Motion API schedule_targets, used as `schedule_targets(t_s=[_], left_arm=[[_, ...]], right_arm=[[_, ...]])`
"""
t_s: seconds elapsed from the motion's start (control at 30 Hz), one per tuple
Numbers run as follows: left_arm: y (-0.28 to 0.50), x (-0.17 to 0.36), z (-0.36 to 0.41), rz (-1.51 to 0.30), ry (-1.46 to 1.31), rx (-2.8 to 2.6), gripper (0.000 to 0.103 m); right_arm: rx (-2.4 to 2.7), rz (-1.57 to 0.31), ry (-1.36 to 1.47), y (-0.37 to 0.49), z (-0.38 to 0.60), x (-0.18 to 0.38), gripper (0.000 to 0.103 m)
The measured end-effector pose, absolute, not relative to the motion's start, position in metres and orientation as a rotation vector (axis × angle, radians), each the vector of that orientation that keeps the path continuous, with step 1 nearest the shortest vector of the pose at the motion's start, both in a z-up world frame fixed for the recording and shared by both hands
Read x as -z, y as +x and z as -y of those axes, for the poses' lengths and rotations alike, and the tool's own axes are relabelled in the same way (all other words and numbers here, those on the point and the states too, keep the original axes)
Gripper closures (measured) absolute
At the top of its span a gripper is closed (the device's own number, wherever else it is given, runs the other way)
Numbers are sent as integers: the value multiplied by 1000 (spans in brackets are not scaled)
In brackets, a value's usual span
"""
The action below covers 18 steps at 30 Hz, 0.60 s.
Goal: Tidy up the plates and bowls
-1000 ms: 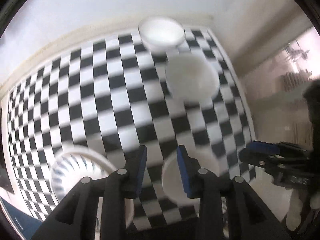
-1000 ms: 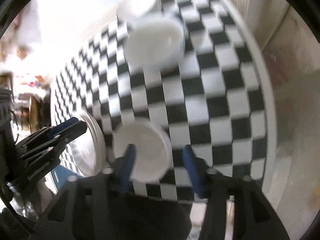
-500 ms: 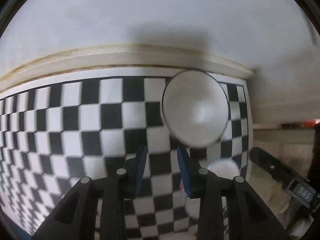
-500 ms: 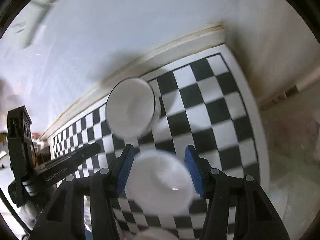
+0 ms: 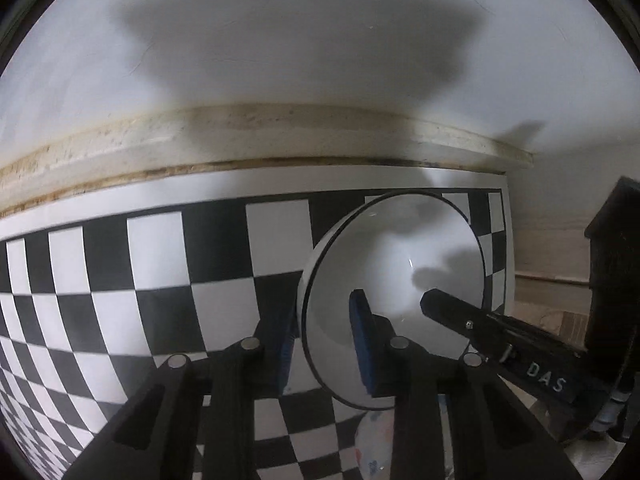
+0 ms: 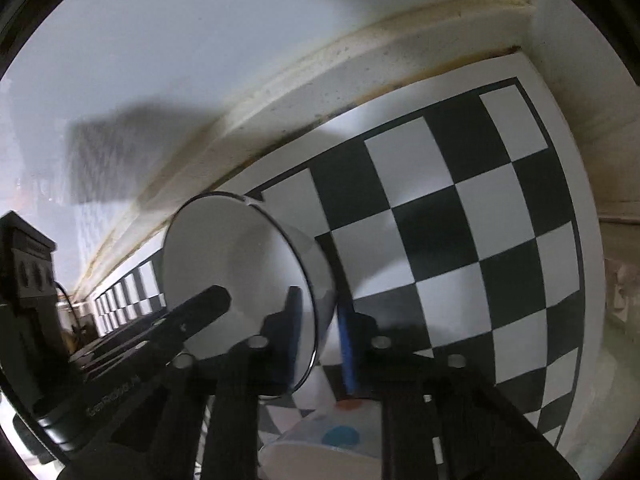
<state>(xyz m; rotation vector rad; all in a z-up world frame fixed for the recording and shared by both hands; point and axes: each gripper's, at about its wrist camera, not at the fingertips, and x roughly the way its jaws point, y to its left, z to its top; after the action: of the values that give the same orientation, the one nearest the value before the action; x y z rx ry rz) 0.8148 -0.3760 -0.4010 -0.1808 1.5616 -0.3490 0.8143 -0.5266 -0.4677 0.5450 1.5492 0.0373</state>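
I have both hand-held grippers clamped on the rim of one white bowl (image 5: 394, 280): my left hand-held gripper (image 5: 324, 344) on one side, my right hand-held gripper (image 6: 320, 336) opposite. The right jaws have just closed. The bowl sits on the checkered counter (image 5: 160, 280) by the wall. Glazed rim is slick; uneven lifting could tip it or make it slip.

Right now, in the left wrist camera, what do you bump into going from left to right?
Checkered mat → left gripper, shut on the white bowl's near rim → right gripper's black finger reaching into the bowl → bare floor.
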Motion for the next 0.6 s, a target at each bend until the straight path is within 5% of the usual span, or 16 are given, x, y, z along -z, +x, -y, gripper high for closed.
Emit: schedule_targets(t_s=[0.6], left_arm=[[780,345,363,-1506,-178,321,79]], right_arm=[[-142,-1519,454,793,496,419,92]])
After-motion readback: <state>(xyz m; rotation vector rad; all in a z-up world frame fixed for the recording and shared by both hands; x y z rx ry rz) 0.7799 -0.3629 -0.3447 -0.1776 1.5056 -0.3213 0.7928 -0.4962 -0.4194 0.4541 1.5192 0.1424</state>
